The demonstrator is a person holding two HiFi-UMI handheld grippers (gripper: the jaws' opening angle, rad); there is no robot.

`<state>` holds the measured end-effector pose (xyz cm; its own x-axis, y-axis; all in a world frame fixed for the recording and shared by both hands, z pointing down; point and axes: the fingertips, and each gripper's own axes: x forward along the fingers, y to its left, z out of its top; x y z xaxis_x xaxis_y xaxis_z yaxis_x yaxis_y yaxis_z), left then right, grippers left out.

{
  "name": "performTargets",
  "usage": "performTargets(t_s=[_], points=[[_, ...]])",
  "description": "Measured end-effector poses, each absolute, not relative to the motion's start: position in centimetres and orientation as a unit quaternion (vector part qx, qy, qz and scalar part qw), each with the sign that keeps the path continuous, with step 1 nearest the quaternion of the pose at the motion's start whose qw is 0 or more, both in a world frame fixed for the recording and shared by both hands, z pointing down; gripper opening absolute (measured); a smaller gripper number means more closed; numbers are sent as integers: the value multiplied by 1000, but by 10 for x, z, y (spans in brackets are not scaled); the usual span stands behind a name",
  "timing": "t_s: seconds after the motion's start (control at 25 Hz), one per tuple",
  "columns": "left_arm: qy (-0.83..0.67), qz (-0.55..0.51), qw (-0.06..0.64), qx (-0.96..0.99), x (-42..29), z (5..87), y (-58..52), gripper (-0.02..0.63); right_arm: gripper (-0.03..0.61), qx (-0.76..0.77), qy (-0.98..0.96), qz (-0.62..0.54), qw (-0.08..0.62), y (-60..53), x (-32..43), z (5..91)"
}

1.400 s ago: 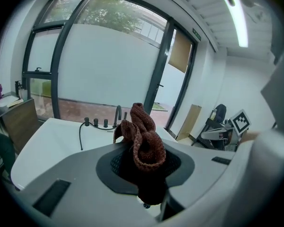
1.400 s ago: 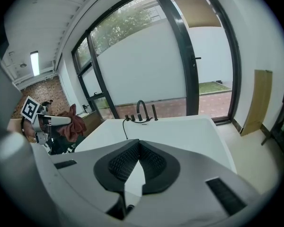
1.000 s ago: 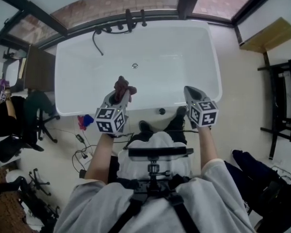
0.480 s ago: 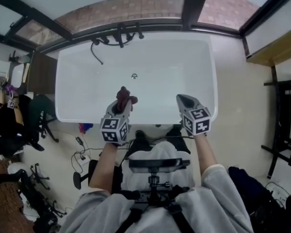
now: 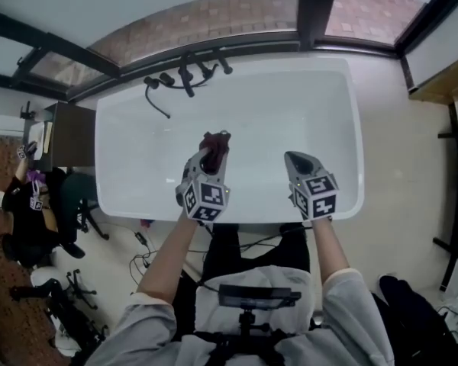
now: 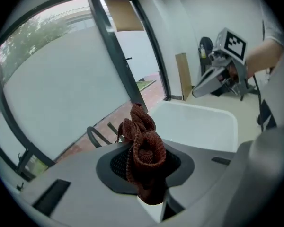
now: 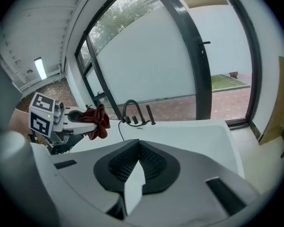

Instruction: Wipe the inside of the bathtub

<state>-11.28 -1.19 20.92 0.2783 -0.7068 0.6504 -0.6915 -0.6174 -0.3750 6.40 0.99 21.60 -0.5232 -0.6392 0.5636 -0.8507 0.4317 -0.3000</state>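
Observation:
The white bathtub (image 5: 137, 204) fills the middle of the head view, its inside bare. My left gripper (image 5: 212, 154) hangs over the tub's near half, shut on a crumpled dark red cloth (image 5: 214, 142). In the left gripper view the cloth (image 6: 143, 131) bulges up between the jaws, with the tub (image 6: 199, 124) beyond. My right gripper (image 5: 294, 159) is level with it to the right, over the tub, jaws together and empty. The right gripper view shows its own pads (image 7: 118, 162) meeting, and the left gripper (image 7: 61, 119) with the cloth (image 7: 97, 121) at the left.
A black faucet set with a hose (image 5: 185, 76) sits on the tub's far rim, below dark window frames (image 5: 317, 10). Office chairs (image 5: 70, 197) and a person (image 5: 15, 204) are at the left. Cables (image 5: 143, 242) lie on the floor by the near rim.
Both grippers have moved forward, from the tub's near rim to over its inside. The left one still holds the cloth and has shifted right. The head view has moved forward too.

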Motion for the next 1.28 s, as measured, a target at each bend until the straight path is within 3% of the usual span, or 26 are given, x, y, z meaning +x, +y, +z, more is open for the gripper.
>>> performTargets(t_s=[0.2, 0.68, 0.96, 1.28], points=[[395, -451, 96, -795, -114, 279, -78, 94, 9, 469, -814, 291, 179, -29, 42, 272], [356, -489, 173, -777, -99, 436, -219, 94, 9, 478, -811, 286, 181, -120, 13, 411], [328, -513, 262, -749, -72, 514, -290, 94, 9, 487, -807, 292, 165, -158, 15, 485], [348, -526, 284, -722, -66, 548, -349, 94, 9, 483, -808, 302, 153, -175, 16, 529]])
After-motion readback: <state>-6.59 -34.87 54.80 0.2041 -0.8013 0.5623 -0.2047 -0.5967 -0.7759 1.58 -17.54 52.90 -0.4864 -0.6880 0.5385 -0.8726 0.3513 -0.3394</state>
